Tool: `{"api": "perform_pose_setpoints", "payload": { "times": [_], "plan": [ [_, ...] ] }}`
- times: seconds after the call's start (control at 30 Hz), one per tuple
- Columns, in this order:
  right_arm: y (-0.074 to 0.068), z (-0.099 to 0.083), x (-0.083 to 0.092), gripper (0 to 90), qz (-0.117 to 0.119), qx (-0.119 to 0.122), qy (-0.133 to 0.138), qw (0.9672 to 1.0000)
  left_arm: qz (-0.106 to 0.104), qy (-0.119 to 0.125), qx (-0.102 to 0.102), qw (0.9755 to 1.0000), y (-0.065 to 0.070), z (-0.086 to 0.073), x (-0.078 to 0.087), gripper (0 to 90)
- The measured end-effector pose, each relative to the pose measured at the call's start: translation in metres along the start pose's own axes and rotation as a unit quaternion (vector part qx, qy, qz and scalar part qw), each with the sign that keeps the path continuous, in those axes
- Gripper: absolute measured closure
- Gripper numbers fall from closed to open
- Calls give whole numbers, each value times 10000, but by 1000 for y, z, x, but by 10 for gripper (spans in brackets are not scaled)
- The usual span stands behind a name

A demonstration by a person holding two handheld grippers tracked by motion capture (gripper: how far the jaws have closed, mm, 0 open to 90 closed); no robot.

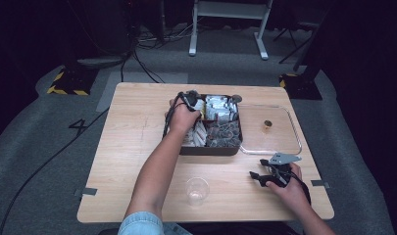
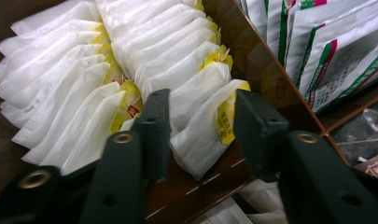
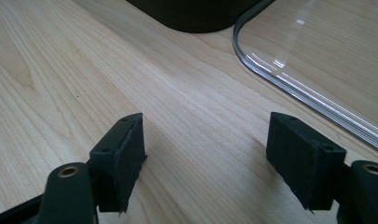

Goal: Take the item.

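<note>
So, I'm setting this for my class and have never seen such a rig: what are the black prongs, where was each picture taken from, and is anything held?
A person sits at a wooden table with a hand-held two-jaw gripper in each hand. The high view looks down from above the person. The other two pictures come from cameras riding on each gripper, so the black prongs are that gripper's own jaws.

On the table stand a dark divided box of packets, its clear lid beside it, and a clear plastic cup.

The left gripper reaches into the box, its jaws straddling a white tea bag with a yellow tag, not clearly pinching it. The right gripper is open above bare wood and holds nothing.
</note>
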State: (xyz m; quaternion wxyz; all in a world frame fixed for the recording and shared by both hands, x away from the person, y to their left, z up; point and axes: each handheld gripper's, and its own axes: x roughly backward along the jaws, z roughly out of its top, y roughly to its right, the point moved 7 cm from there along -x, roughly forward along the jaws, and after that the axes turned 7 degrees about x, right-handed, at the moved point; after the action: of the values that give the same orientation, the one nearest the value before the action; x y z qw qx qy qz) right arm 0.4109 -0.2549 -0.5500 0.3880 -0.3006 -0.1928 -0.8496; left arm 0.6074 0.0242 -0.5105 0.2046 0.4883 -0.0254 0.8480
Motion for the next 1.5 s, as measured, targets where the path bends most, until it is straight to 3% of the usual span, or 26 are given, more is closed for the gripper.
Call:
{"api": "perform_pose_setpoints", "payload": {
  "times": [0.33, 0.4, 0.93, 1.5],
  "plan": [
    [1, 0, 0, 302, -14, -12, 8, 10000, 77, -167, -460, 9988, 8, -2, 2, 898],
    [1, 0, 0, 303, -14, -15, 11, 10000, 72, -191, -577, 9981, 9, -3, 3, 900],
    [1, 0, 0, 313, -18, -19, 14, 10000, 51, 181, -627, 9979, 10, 8, 17, 900],
    [1, 0, 0, 313, -14, -27, 13, 10000, -250, 591, -624, 9960, 5, 13, 56, 900]
  ]
}}
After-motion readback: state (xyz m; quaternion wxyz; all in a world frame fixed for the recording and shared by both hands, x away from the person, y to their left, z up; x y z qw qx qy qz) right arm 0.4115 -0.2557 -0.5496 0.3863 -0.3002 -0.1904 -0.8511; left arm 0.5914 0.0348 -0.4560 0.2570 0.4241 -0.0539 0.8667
